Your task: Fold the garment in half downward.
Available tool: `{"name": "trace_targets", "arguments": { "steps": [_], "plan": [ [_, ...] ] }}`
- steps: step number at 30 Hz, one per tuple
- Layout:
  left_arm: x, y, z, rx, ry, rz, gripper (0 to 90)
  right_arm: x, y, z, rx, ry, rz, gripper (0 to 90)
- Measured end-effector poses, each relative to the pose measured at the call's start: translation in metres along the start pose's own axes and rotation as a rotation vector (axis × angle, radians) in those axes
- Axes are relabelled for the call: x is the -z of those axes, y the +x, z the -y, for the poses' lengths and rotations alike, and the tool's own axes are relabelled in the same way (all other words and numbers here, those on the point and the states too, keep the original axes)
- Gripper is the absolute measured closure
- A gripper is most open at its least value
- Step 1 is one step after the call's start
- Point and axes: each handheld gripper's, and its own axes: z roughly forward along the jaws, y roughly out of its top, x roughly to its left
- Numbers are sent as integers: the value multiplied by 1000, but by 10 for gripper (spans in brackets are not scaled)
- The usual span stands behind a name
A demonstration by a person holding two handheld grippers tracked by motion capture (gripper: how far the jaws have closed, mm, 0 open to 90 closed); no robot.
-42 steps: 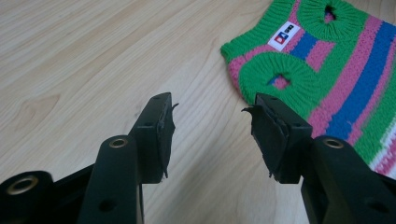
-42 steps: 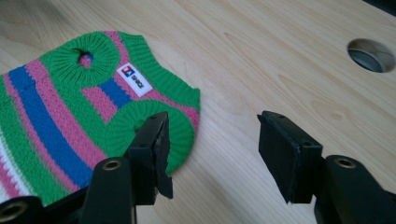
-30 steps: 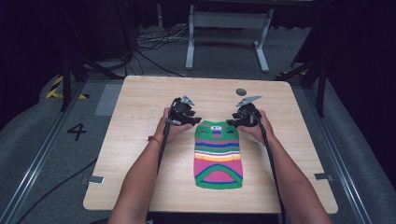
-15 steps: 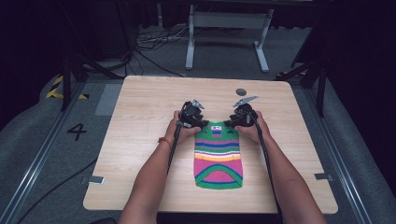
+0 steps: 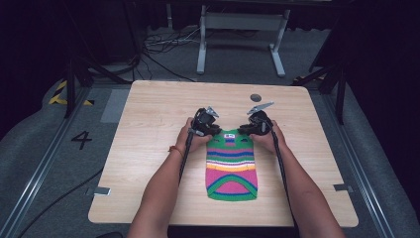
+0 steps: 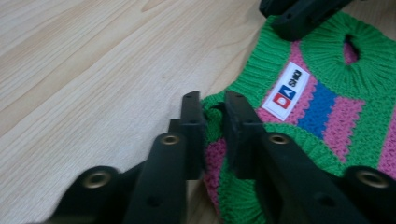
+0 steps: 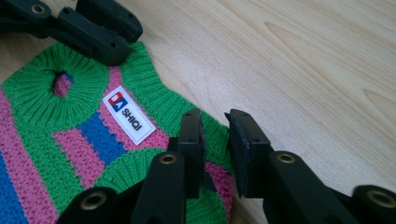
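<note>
Lying lengthwise, sweater (image 5: 231, 166) collar points away.

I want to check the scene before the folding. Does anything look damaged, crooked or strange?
Nothing stands out. The striped knitted sweater lies flat and straight on the table, with the left tongs and right tongs at its upper corners.

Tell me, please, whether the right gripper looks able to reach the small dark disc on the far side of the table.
Probably yes: the bare table between the right gripper and the disc leaves the way free, though its jaws straddle the knitted garment's corner.
</note>
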Motion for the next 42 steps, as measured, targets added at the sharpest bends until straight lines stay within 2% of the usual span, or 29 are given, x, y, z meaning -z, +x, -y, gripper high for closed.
{"name": "trace_targets", "arguments": {
  "steps": [5,12,17,20,23,24,27,30,36,39,42],
  "plan": [
    [2,-1,-3,-27,0,-51,852,1,0,-1,12,-3,4,834],
    [6,-2,-11,-34,-25,-82,857,5,-1,-4,16,-38,10,857],
    [14,-2,-24,-50,-55,-120,857,18,-1,-13,26,-97,33,861],
    [17,-3,-29,-53,-65,-123,857,23,-1,-17,36,-111,43,861],
    [24,-2,-37,-65,-81,-147,856,33,-2,-24,53,-139,62,862],
    [25,-2,-39,-60,-85,-143,855,35,-2,-26,55,-145,69,862],
    [33,-2,-44,-83,-90,-156,854,41,-1,-31,70,-166,78,863],
    [40,-4,-45,-84,-118,-154,854,48,2,-35,94,-193,73,863],
    [59,-17,-42,-148,-143,-153,853,62,13,-36,131,-235,41,863],
    [67,-30,-34,-214,-142,-166,853,68,22,-32,165,-243,22,862],
    [74,-44,-25,-259,-159,-151,856,75,32,-23,207,-232,-15,862]
  ]
}}
